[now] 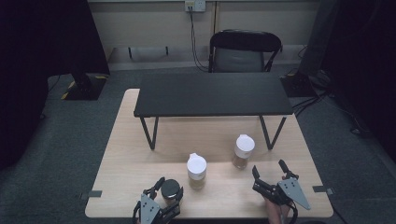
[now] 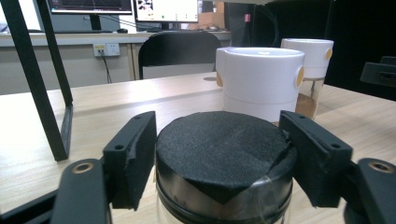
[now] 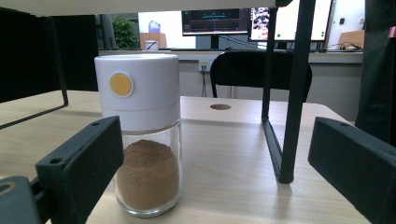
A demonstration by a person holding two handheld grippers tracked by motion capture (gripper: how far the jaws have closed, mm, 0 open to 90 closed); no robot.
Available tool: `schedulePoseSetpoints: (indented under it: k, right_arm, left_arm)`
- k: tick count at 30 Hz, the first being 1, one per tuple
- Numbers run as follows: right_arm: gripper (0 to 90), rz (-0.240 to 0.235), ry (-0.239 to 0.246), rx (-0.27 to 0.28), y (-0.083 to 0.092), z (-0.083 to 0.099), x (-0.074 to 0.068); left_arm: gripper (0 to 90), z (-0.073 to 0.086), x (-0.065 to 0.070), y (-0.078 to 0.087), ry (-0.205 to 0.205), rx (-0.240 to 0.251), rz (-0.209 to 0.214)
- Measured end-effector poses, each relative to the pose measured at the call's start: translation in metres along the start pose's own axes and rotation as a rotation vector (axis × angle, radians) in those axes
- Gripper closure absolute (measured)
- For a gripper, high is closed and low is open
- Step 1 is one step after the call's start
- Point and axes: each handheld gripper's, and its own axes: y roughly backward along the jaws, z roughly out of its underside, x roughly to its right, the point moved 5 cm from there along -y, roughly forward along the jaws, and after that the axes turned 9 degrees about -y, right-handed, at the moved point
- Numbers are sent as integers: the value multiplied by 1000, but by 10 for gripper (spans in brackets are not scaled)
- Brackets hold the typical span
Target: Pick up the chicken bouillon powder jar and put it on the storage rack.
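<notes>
Left tongs (image 1: 169, 192) closed around black-lidded jar (image 1: 170, 188), pads at or nearly on the lid rim, contact not fully clear; jar at table (image 1: 140, 186) front edge, 7 o'clock. Right tongs (image 1: 269, 171) wide open, empty, aimed at the far white-capped spice jar (image 1: 243, 151). 2nd white-capped jar (image 1: 196, 171) at 1 o'clock of the black jar. Glass body likely rigid, slippery, breakable; grip the lid band.

At lower left I see a black-lidded clear glass jar (image 1: 170, 189). Two white-capped glass shakers (image 1: 196, 171) (image 1: 243, 151) hold brown powder, with yellow dots. The pale wooden table (image 1: 126, 154) carries a matte black shelf (image 1: 212, 94).
</notes>
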Motion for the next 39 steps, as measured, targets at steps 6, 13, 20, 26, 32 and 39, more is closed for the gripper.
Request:
schedulePoseSetpoints:
  k: [6,13,20,26,32,39]
  right_arm:
    - [23,2,0,0,0,0,0]
    - [23,3,-1,0,0,0,0]
    - [21,3,-2,-1,0,0,0]
    - [21,3,-2,-1,0,0,0]
    - [16,7,-2,1,0,0,0]
    - [15,7,-1,1,0,0,0]
  left_arm:
    - [340,1,1,0,-4,-2,0]
    - [346,1,1,1,-9,3,-12]
    - [347,-8,2,0,-11,15,-8]
    - [347,-15,2,1,-10,8,2]
    - [347,-20,-1,1,-4,19,4]
    - [348,-24,-2,-1,-7,12,4]
